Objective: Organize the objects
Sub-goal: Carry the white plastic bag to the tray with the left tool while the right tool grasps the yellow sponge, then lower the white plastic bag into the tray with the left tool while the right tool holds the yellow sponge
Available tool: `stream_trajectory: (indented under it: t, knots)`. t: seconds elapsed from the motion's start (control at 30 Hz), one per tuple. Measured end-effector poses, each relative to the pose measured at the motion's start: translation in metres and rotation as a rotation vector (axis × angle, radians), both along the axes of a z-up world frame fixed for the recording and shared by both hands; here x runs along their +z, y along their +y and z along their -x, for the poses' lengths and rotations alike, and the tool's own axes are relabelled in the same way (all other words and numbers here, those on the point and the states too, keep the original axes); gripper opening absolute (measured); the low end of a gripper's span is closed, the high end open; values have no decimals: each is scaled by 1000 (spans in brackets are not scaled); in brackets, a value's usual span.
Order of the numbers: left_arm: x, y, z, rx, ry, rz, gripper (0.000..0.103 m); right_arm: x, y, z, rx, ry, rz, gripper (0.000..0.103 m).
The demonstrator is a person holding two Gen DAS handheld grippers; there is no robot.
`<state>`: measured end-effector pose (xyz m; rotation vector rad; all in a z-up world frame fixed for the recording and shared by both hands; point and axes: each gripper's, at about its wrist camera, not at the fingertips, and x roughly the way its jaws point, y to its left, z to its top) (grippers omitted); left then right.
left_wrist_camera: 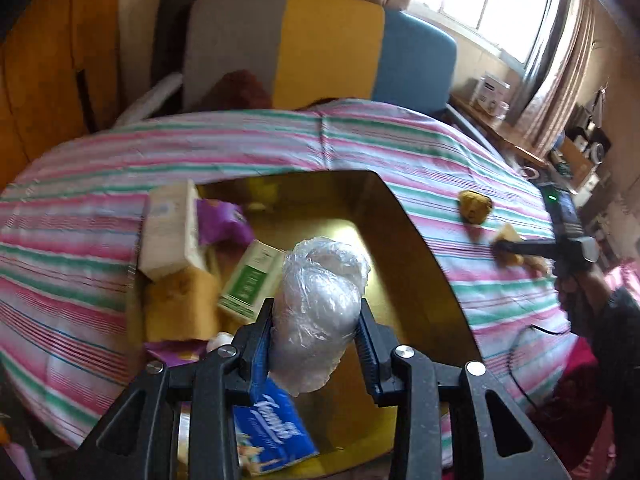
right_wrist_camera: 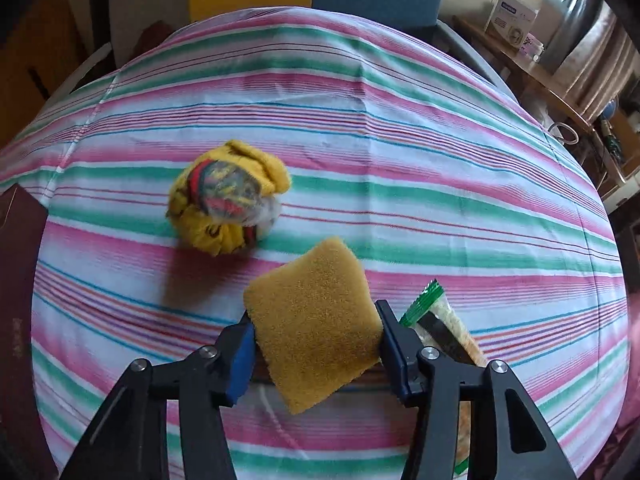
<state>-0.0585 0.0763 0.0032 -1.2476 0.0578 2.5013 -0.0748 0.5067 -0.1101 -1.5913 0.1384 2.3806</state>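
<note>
My left gripper [left_wrist_camera: 316, 308] is shut on a clear plastic-wrapped bundle [left_wrist_camera: 320, 280], held above the gold-lined box [left_wrist_camera: 400, 240]. Inside the box lie a cream carton [left_wrist_camera: 168, 232], a green-and-white carton [left_wrist_camera: 248, 280], a yellow sponge [left_wrist_camera: 180, 312], a purple packet [left_wrist_camera: 224, 220] and a blue tissue pack [left_wrist_camera: 272, 428]. My right gripper [right_wrist_camera: 314, 312] is shut on another yellow sponge [right_wrist_camera: 316, 320] just over the striped cloth [right_wrist_camera: 400, 160]. The left wrist view shows that gripper [left_wrist_camera: 508, 246] far right of the box. A yellow patterned cloth ball [right_wrist_camera: 228, 200] lies beyond the sponge.
A green-edged snack packet [right_wrist_camera: 440, 320] lies right beside my right fingers. The box's dark red outer wall [right_wrist_camera: 20, 280] shows at the left edge. A grey, yellow and blue sofa back [left_wrist_camera: 328, 48] stands behind the striped surface; a cluttered wooden shelf [right_wrist_camera: 540, 68] is at the right.
</note>
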Motion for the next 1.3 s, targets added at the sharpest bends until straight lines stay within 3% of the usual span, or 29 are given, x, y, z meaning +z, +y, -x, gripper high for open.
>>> stream_trajectory:
  t: [0.2,0.37,0.63,0.9,1.3]
  knots:
    - [17,-3,-13,35,118,90,37,4,-67,-26,120,24,41,54]
    - [26,-7,-26,53,192,146,37,-6,-105,-32,169,52,-37,55]
    - [39,-26,-40,95,239,152,37,-9,-106,-38,160,71,-49,55]
    - [48,-32,-56,108,293,180,37,-14,-95,-35,134,73,7,56]
    - [48,-37,-61,108,299,184,37,-16,-92,-35,123,83,27,57]
